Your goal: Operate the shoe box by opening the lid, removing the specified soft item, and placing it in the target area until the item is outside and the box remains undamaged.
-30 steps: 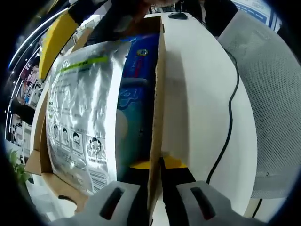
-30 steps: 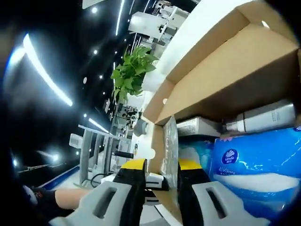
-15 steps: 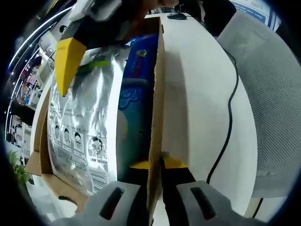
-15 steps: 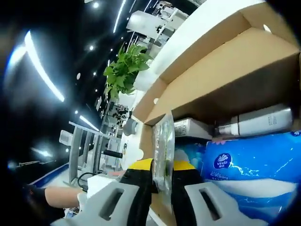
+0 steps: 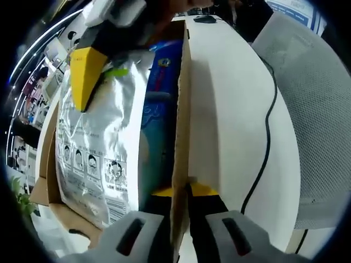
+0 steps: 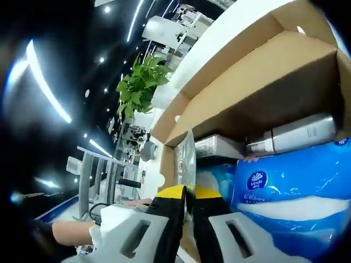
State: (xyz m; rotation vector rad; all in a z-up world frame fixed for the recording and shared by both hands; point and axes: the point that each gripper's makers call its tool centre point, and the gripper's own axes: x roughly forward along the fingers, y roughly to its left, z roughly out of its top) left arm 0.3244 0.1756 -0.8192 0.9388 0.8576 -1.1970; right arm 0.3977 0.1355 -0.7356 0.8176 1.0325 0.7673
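Silver pouch [image 6: 186,159] pinched upright by jaws.

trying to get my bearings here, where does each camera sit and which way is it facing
Left gripper view: rides on the left gripper, which is clamped on the box wall; looks along that wall, with the silver pouch on one side and the white table on the other.
Right gripper view: rides on the right gripper, shut on the pouch's edge; looks into the box at the blue tissue pack and a bottle.
Shared: the box, the pouch and the tissue pack; the right gripper's yellow tip also shows in the left gripper view.
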